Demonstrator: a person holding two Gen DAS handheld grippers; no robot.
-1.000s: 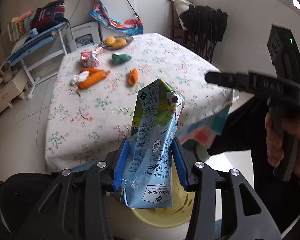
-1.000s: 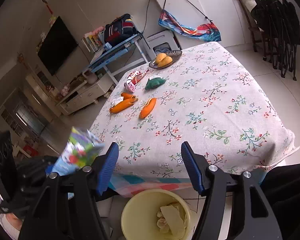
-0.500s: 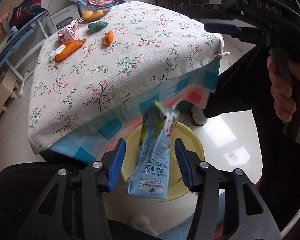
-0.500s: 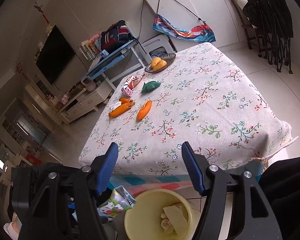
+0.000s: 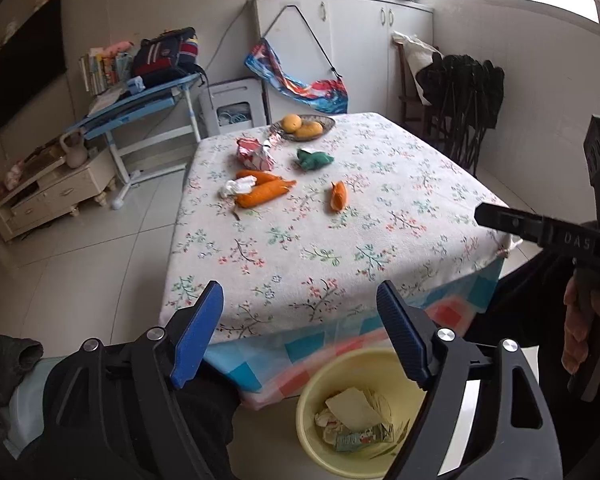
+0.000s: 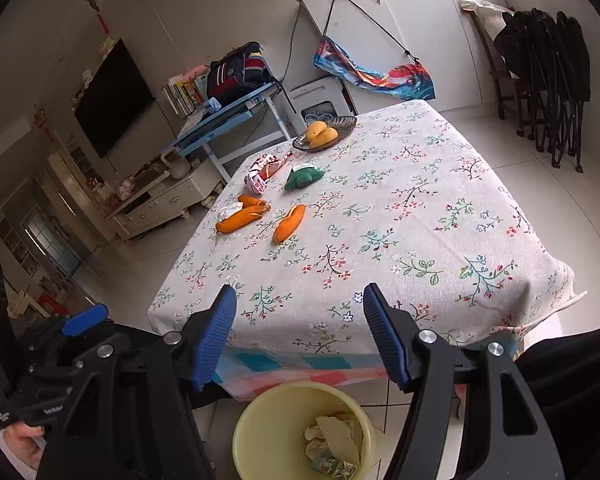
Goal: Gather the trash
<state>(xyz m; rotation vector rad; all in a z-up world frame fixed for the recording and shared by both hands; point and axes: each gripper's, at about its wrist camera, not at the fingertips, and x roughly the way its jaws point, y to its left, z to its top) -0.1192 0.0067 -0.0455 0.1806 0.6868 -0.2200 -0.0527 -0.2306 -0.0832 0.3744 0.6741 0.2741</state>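
Opening wide over the yellow bin (image 5: 306, 404), left gripper (image 5: 300, 332) fingers empty, carton (image 5: 362, 438) down inside among crumpled paper. Right gripper (image 6: 300, 336) fingers parted, nothing between. On the table (image 5: 380, 216) at twelve o'clock, red-white wrapper (image 5: 254, 153) and white wad (image 5: 236, 187) beside carrots (image 5: 262, 194).

my table (image 5: 340, 240) wears a floral cloth (image 5: 400, 184) over a checked one (image 5: 312, 344). on it, at the far edge, a basket (image 5: 324, 122) of yellow fruit (image 5: 300, 124); nearer, a crumpled red-and-white wrapper (image 5: 254, 152), a green toy (image 5: 314, 159), two carrots (image 5: 262, 192) with a white paper wad (image 5: 236, 187) touching them, and a third carrot (image 5: 339, 196) apart to the right. on the tiled floor (image 5: 84, 264) by the table's near edge stands a yellow bin (image 5: 312, 412) with trash.
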